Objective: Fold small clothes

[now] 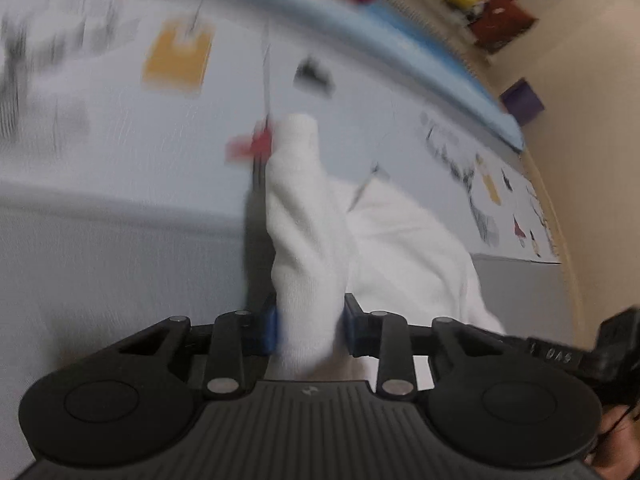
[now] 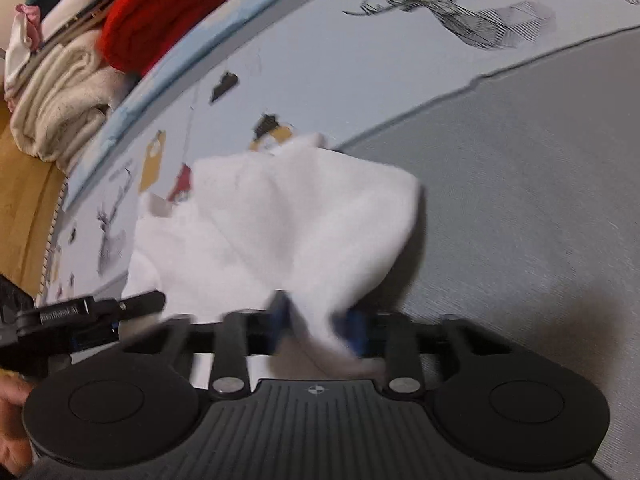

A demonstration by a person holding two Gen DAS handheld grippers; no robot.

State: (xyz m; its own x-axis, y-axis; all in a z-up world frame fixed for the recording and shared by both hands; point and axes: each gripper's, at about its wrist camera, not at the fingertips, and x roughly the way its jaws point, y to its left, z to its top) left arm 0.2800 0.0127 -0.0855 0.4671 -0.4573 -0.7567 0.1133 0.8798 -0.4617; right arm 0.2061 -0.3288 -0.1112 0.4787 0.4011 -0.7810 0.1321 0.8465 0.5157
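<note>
Grey bedding (image 2: 540, 200) with a deer-print sheet (image 1: 120, 152) lies beneath a white garment (image 2: 280, 216) stretched between both claws — left gripper (image 1: 310, 326) and right gripper (image 2: 318, 326) each pinch a bunched corner, cloth running forward from the jaws, both equally near.

Sock (image 1: 308, 236) between left gripper (image 1: 310, 326) fingers; garment (image 2: 280, 216) on sheet (image 2: 360, 80), towels (image 2: 60, 92) behind.

Pale blue cloth (image 2: 360, 72) with deer drawings covering the worktop, grey mat (image 2: 540, 200) lying on it, cream wall (image 1: 592, 80) standing behind, folded towels (image 2: 60, 96) sitting nearby
</note>
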